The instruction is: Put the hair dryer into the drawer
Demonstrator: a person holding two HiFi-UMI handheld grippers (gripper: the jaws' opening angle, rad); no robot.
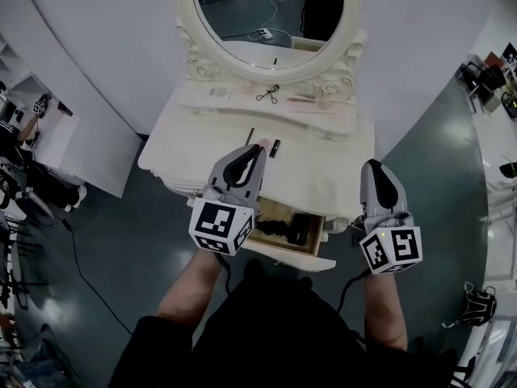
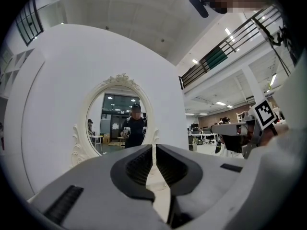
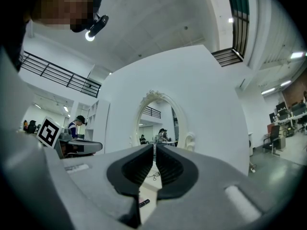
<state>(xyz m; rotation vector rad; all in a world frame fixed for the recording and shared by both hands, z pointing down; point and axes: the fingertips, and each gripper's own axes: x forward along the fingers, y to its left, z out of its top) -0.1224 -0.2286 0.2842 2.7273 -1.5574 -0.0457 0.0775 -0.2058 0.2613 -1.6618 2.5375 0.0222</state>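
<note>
- Shiny grey floor lay around the cream-white dressing table with curly carved edges (image 1: 339, 176). Its oval mirror in a curly white frame (image 1: 242, 6) stood at the far side.
- At the near side, the white-fronted drawer with a brown wooden inside (image 1: 299, 257) was pulled out. The lumpy black plastic hair dryer (image 1: 284, 229) lay inside it.
- The smooth grey left gripper (image 1: 257, 148) hung over the table top, just beyond the drawer. Its jaws, with their ribbed dark pads, were closed together on nothing.
- The grey right gripper (image 1: 373, 168) was just right of the drawer, closed and empty too.
- The putting-in step looked done. The next move was probably a soft, straight push on the drawer front.
</note>
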